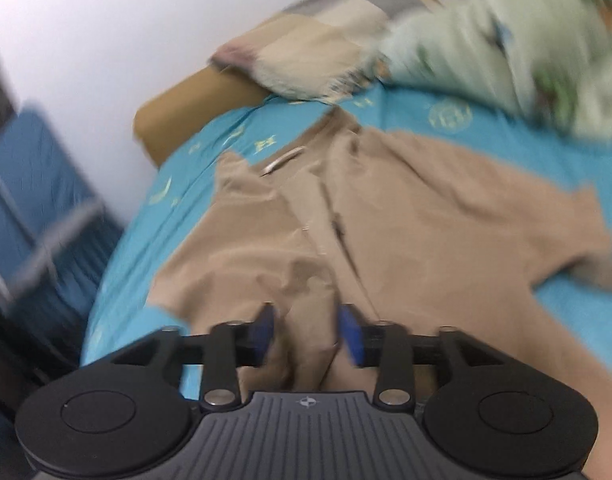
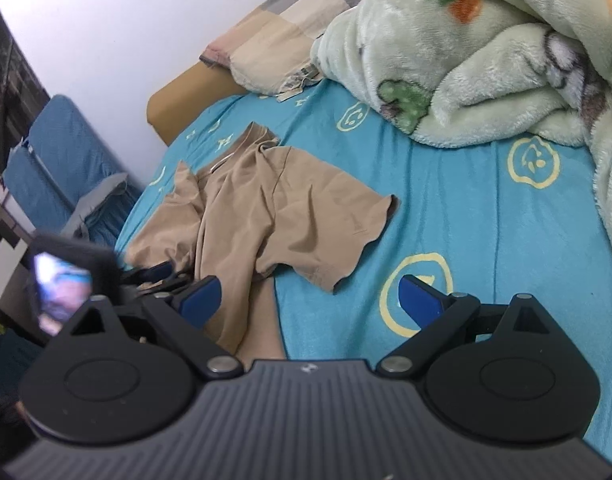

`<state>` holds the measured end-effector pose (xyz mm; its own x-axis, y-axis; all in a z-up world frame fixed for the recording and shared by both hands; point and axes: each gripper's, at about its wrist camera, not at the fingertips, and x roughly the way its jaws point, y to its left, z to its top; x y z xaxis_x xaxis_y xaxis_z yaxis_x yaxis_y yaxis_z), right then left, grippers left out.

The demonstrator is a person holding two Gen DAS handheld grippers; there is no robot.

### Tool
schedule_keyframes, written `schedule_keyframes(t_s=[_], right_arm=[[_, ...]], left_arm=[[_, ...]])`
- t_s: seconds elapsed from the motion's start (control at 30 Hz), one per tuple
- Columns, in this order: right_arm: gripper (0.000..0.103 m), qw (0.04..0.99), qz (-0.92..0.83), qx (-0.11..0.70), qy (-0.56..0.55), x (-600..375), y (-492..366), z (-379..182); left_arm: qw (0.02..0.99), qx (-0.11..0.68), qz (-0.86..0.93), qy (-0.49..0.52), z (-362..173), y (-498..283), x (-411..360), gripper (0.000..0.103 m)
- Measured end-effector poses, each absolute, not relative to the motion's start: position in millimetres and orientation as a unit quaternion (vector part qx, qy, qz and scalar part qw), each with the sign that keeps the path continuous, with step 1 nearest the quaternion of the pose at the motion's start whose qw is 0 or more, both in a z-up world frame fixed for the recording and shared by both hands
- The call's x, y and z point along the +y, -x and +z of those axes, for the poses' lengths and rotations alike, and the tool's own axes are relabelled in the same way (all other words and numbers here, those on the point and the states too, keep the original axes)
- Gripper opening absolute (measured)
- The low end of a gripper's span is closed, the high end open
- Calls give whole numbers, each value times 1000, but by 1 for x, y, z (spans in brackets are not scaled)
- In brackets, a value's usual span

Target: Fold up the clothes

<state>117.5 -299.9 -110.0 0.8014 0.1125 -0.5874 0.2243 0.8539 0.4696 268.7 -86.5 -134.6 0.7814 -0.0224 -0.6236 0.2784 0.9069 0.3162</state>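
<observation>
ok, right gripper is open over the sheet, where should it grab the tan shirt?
Probably the hem edge of the tan shirt, near the right gripper. Come in low from the near side. There the cloth lies as a bunched strip beside bare blue sheet, so an open pad can slide under. The left gripper looks closed on the cloth further left. The flat sleeve gives less to pinch.
</observation>
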Motion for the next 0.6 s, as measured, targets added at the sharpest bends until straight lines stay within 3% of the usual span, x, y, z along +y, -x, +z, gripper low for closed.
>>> schedule_keyframes(t_s=[0.17,0.43,0.47,0.53,0.57,0.6], right_arm=[[97,905,-29,320,-278,-302,-117,-113],[97,907,-40,340,-246,-294,-128,-129],[97,908,-42,343,-238,-292,-131,-132],[97,909,-44,348,-224,-288,-135,-137],[97,909,-46,352,-218,-287,-137,-139],[97,909,-48,356,-211,-284,-139,-142]], left_arm=[[945,324,-46,-16,-121,-285,-21,71],[922,324,-17,209,-125,-332,55,70],[921,330,-26,208,-127,-340,56,62],[918,341,-44,199,-130,-355,57,33],[918,347,-53,186,-132,-360,56,13],[917,353,-59,177,-134,-364,58,5]])
